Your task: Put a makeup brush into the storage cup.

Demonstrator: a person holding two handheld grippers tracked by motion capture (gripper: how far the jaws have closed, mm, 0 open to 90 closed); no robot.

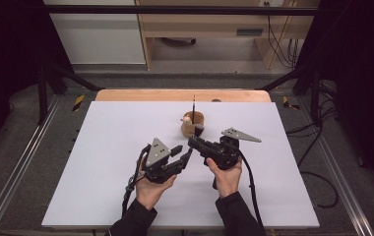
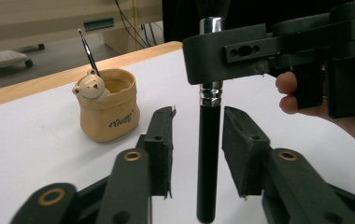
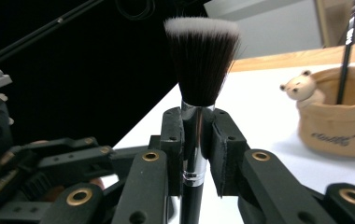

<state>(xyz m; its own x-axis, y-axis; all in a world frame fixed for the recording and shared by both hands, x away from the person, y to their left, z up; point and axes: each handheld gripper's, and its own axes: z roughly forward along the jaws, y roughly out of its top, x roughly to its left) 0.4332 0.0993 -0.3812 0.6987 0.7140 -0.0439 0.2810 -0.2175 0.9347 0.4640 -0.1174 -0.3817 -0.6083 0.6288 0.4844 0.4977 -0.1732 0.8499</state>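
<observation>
A makeup brush [image 3: 199, 84] stands upright above the white table [image 1: 101, 162], clamped at its silver collar by the right gripper [image 1: 195, 143], its black handle hanging untouched between the spread jaws of the left gripper [image 1: 184, 156], near a bear-faced cup [image 1: 193, 124] holding a thin brush [image 1: 193, 104].

The black-handled makeup brush [image 3: 199, 70] stands upright (silver ferrule, white-tipped bristles) above the table.

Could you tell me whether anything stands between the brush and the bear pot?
Nothing visible does. The right gripper is shut on the brush, held upright just in front of the pot. Bare table lies between them. A thin brush already stands in the pot. The left gripper is open around the brush's handle.
</observation>
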